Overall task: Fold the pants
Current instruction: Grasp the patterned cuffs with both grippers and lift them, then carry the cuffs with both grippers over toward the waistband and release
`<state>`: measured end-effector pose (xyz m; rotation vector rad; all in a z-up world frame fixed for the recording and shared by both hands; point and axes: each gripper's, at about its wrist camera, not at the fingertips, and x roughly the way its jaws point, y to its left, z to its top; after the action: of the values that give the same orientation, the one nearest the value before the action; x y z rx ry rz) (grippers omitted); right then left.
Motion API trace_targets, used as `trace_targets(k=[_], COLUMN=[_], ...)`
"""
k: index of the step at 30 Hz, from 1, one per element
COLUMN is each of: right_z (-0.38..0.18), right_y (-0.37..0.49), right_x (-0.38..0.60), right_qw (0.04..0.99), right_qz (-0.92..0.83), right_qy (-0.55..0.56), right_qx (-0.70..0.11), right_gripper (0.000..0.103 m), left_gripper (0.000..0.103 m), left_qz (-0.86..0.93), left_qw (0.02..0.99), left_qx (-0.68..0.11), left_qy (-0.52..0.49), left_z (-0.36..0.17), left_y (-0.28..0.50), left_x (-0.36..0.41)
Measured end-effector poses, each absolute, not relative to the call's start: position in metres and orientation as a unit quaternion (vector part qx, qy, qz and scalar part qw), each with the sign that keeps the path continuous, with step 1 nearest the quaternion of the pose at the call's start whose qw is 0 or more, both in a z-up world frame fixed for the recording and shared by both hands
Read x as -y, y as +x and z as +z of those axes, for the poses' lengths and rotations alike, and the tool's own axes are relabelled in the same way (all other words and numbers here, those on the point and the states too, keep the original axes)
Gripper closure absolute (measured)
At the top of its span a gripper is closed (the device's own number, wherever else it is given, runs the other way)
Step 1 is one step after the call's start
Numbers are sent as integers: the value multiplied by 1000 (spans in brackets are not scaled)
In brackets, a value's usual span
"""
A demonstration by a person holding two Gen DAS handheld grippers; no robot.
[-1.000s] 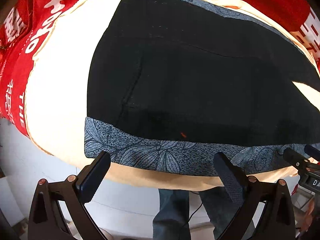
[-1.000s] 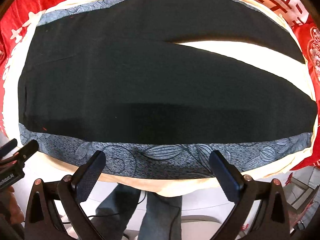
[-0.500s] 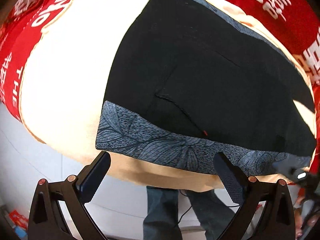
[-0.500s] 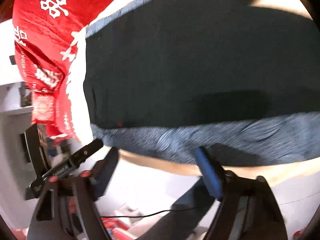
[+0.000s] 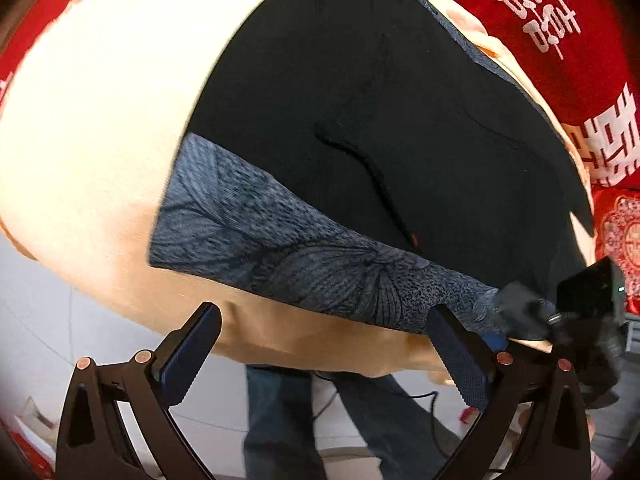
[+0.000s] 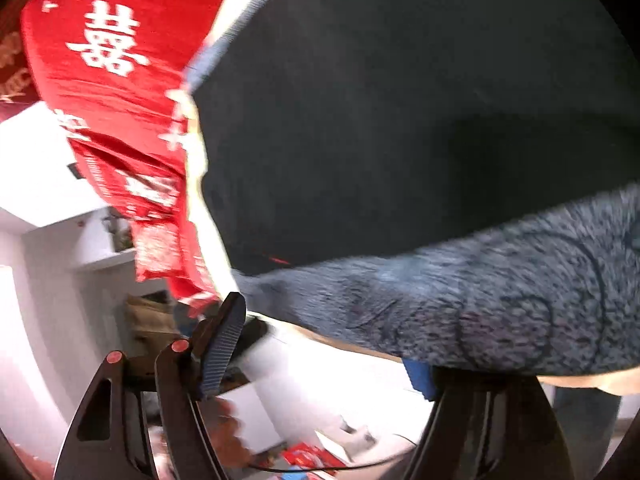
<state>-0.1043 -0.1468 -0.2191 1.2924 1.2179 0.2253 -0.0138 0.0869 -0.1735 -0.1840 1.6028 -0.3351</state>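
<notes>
The only readable stuff you've got in frame is on the red cloth (image 5: 520, 8) under the cream sheet. In your left wrist view you can see a white double-happiness character, 囍 (image 5: 538, 16), printed on it up top right, and a bigger white character block (image 5: 610, 140) lower down at the right edge, cut off so you can't really read it. In your right wrist view the same red cloth (image 6: 60, 60) shows another white 囍 (image 6: 108, 38) upper left, pretty blurry. There's more white print (image 6: 154, 190) further down where the cloth hangs, but it's too smeared to make out.
</notes>
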Motion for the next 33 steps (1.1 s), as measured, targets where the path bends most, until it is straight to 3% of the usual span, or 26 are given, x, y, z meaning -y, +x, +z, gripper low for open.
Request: trace_targets(k=[10, 11, 12, 13, 17, 18, 23, 28, 29, 30, 31, 32, 33], right_z=[-174, -175, -177, -180, -201, -208, -226, -239, -239, -241, -240, -237, -227], right_y=[-94, -93, -98, -100, -124, -133, -177, -205, -208, -211, -214, -216, -216], right_x=[153, 152, 155, 155, 167, 175, 217, 242, 243, 244, 246, 247, 249], right_qw=[634, 635, 635, 635, 634, 631, 622, 585, 580, 571, 560, 558, 565], right_qz=[149, 150, 150, 150, 116, 100, 31, 2, -7, -21, -37, -48, -57], right_qy=[583, 580, 576, 575, 563, 570, 615, 700, 709, 721, 731, 732, 722], right_qx=[-486, -488, -491, -494, -517, -517, -483, -409, -400, -392, -388, -389, -395], right_gripper=[27, 27, 27, 27, 27, 27, 27, 46, 57, 77, 87, 95, 95], left_gripper=[0, 4, 25, 37, 68, 73, 73, 73, 73, 73, 73, 73, 73], left_qz=[-146, -142, -133, -129, -120, -125, -166, -191, -189, -186, -185, -182, -181], left_qw=[652, 652, 649, 639, 629, 634, 647, 646, 645, 643, 643, 643, 643], left_qx=[-713, -713, -716, -724, -733, -731, -724, -728, -730, -733, -734, -734, -733], left_qy=[-213, -216, -221, -226, -229, -220, -172, -128, -124, -122, -121, -122, -124], left_z=[-180, -182, -186, -192, -195, -192, -172, -170, -173, -175, -176, -176, -174], left_y=[1, 4, 8, 12, 18, 19, 25, 31, 31, 31, 30, 32, 32], left_x=[-57, -59, -60, -62, -64, -64, -51, -45, -45, -46, -46, -47, -46])
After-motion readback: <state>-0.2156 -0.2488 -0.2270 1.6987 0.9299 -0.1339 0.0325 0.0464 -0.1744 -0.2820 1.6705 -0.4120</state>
